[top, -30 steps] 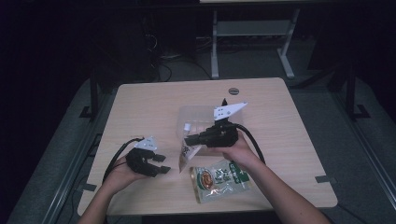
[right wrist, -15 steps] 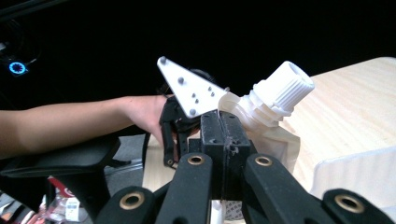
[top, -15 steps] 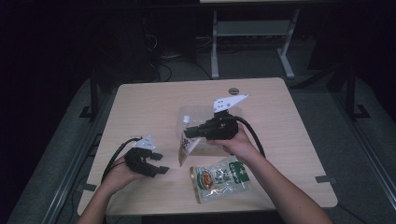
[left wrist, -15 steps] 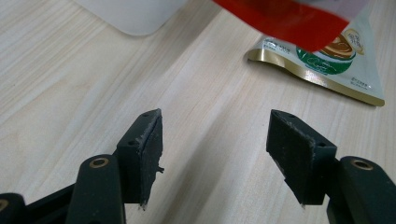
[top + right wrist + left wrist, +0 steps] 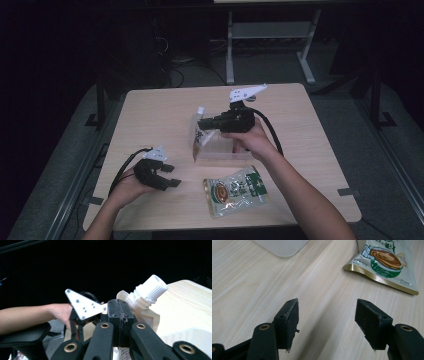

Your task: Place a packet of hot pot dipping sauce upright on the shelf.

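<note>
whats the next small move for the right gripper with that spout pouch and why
Probably carry the spout pouch on over the clear tray and lower it in. The right gripper is shut on the pouch's top edge beside the white cap, and the pouch hangs at the tray's left edge. The left gripper rests open on the table, holding nothing.

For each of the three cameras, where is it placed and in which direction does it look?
High view: above the person's side, looking forward and down on the table; both forearms, left gripper and right gripper show.
Left gripper view: between open jaws, down at the green packet.
Right gripper view: along shut jaws pinching the spout pouch.
Shared: the high view shows the packet and pouch too.
</note>
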A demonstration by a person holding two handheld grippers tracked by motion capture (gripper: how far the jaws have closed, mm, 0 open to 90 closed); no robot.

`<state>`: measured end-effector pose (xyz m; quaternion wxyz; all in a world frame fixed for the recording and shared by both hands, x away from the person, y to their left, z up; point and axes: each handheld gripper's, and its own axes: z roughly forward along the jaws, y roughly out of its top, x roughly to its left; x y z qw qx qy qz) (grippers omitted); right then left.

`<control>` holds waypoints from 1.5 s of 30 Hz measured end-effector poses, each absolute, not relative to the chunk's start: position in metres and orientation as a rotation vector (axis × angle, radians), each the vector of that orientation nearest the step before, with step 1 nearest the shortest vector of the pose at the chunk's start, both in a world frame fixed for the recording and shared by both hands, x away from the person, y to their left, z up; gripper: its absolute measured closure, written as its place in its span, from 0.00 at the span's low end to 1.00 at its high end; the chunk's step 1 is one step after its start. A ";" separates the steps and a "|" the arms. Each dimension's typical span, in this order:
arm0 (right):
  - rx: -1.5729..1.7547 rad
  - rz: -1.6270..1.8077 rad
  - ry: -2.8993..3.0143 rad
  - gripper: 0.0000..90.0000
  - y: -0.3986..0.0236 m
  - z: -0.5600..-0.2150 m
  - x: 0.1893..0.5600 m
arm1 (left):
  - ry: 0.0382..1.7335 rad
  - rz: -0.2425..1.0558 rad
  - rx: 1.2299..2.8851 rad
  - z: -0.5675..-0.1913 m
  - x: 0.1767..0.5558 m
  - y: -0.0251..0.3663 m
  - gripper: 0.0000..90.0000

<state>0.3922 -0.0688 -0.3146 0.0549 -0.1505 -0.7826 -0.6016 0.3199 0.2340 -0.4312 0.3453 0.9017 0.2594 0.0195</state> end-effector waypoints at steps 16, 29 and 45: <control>-0.559 -1.818 -2.425 1.00 -0.061 -0.308 0.430 | 0.661 0.047 2.368 -0.433 0.320 0.232 0.37; -0.659 -1.760 -2.461 1.00 -0.053 -0.324 0.448 | 0.673 0.035 2.364 -0.434 0.319 0.231 0.36; -0.683 -1.627 -2.593 1.00 -0.034 -0.335 0.449 | 0.669 0.030 2.371 -0.436 0.319 0.230 0.36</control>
